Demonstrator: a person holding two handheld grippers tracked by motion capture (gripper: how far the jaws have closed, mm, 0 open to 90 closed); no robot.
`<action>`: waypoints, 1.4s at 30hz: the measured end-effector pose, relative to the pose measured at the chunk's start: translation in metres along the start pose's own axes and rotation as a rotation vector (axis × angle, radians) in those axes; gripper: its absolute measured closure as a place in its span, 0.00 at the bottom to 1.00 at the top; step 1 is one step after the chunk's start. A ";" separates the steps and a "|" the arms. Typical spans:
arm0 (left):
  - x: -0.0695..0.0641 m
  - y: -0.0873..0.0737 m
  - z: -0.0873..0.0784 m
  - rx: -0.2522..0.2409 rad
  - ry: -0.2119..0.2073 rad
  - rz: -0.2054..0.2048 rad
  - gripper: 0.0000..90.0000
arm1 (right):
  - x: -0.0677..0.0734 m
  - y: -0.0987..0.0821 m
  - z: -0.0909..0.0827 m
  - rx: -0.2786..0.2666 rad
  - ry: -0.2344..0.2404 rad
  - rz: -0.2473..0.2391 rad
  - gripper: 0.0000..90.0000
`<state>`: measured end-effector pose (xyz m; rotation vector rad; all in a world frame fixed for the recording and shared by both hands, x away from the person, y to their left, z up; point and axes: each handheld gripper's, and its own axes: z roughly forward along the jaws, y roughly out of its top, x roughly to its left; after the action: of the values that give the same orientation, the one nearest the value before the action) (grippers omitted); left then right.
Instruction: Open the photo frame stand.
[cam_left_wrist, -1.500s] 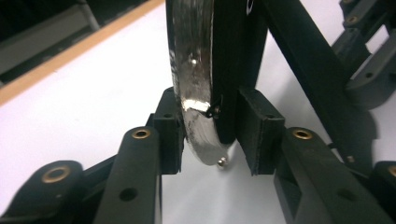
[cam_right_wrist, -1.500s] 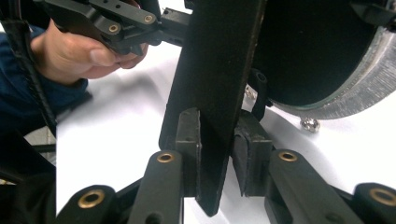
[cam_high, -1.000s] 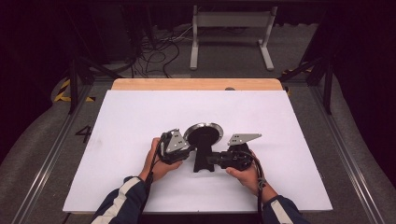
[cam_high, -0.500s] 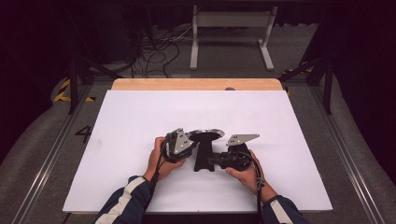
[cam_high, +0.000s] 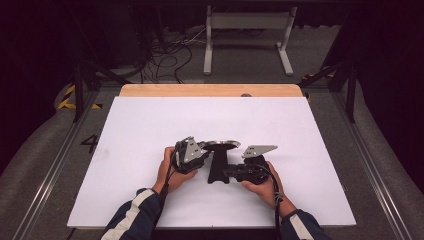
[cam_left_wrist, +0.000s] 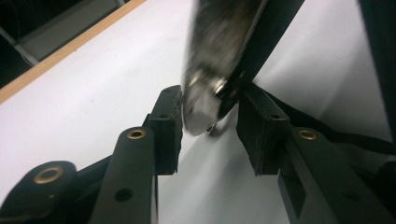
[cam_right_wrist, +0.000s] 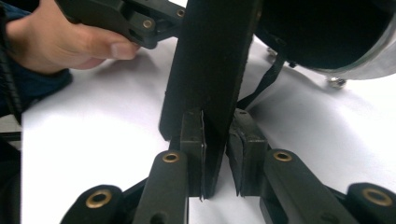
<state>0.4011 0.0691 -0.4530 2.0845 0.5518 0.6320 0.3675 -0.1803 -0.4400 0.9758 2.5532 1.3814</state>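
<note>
Pan (cam_high: 220, 145) sits low over the white table (cam_high: 140, 125), near its front middle, tilted on edge, black handle (cam_high: 218, 167) pointing toward me. My right gripper (cam_high: 231, 173) has its fingers clenched on the handle, seen close in the right gripper view (cam_right_wrist: 212, 93). My left gripper (cam_high: 202, 149) straddles the metal rim (cam_left_wrist: 205, 93); its fingers (cam_left_wrist: 168, 126) stand apart, one pad just beside the rim, not gripping.

Shiny metal pan (cam_high: 220, 145), matt black handle (cam_right_wrist: 210, 70)

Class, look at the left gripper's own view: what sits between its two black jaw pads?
In the left gripper view, the rounded metal edge of the silver disc sits between the left gripper pads, touching the left pad; a gap remains at the other.
</note>
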 end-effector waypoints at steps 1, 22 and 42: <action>0.002 -0.001 -0.001 0.001 -0.009 -0.011 0.64 | 0.000 -0.001 -0.001 -0.002 -0.001 0.002 0.86; 0.023 -0.035 -0.075 0.070 -0.098 -0.011 0.25 | 0.012 -0.002 -0.022 0.012 -0.111 -0.087 0.78; 0.038 -0.004 -0.060 -0.019 -0.171 -0.056 0.33 | 0.055 -0.004 -0.020 -0.111 -0.229 -0.147 1.00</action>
<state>0.3927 0.1306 -0.4174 2.0739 0.5026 0.4199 0.3150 -0.1655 -0.4193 0.8550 2.3054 1.2755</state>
